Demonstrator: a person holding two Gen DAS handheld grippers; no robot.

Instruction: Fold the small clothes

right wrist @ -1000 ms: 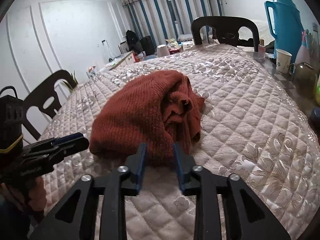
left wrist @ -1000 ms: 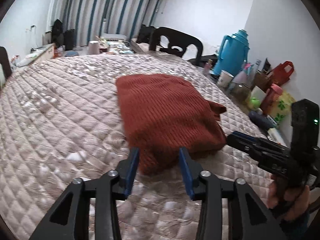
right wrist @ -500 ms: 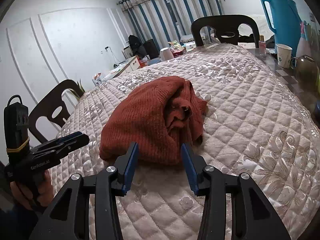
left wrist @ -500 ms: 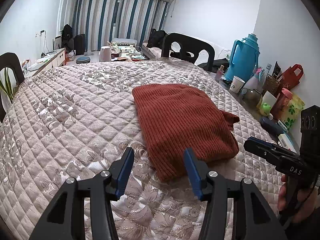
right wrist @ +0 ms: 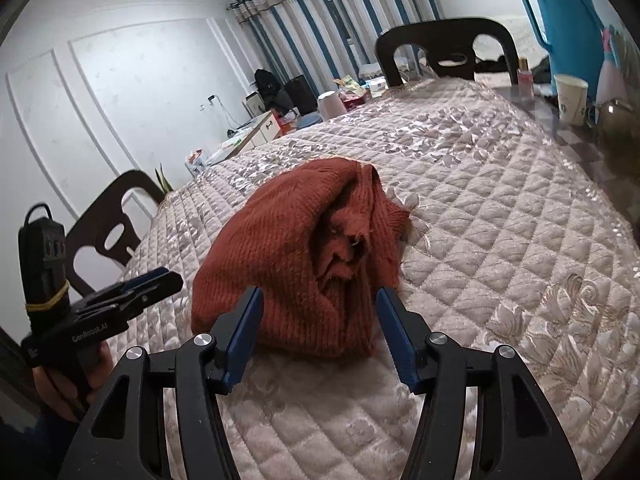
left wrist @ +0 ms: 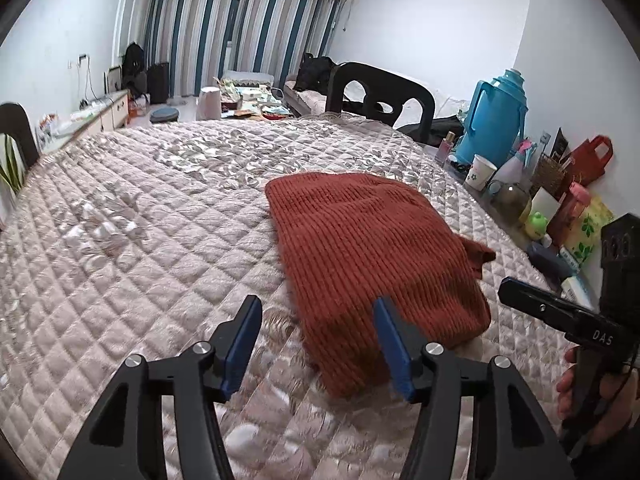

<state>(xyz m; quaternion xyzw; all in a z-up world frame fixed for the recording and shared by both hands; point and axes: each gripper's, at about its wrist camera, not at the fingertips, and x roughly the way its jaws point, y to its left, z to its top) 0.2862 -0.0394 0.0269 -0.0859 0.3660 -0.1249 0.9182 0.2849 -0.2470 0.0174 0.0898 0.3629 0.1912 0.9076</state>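
Observation:
A rust-red knitted garment (left wrist: 372, 248) lies folded on the quilted table cover (left wrist: 140, 240); in the right wrist view (right wrist: 304, 256) its bunched layered edge faces me. My left gripper (left wrist: 318, 340) is open and empty, just short of the garment's near corner. My right gripper (right wrist: 318, 334) is open and empty, just in front of the garment's near side. Each gripper also shows in the other's view: the right one (left wrist: 560, 312) at the right edge, the left one (right wrist: 120, 300) at the left edge.
A blue thermos jug (left wrist: 494, 120), a paper cup (left wrist: 482, 172), bottles and a red bag (left wrist: 588, 160) crowd the table's right edge. Dark chairs stand at the far side (left wrist: 380, 92) and the left (right wrist: 108, 228).
Both grippers have opened wider and pulled back a little from the garment. The garment lies where it was.

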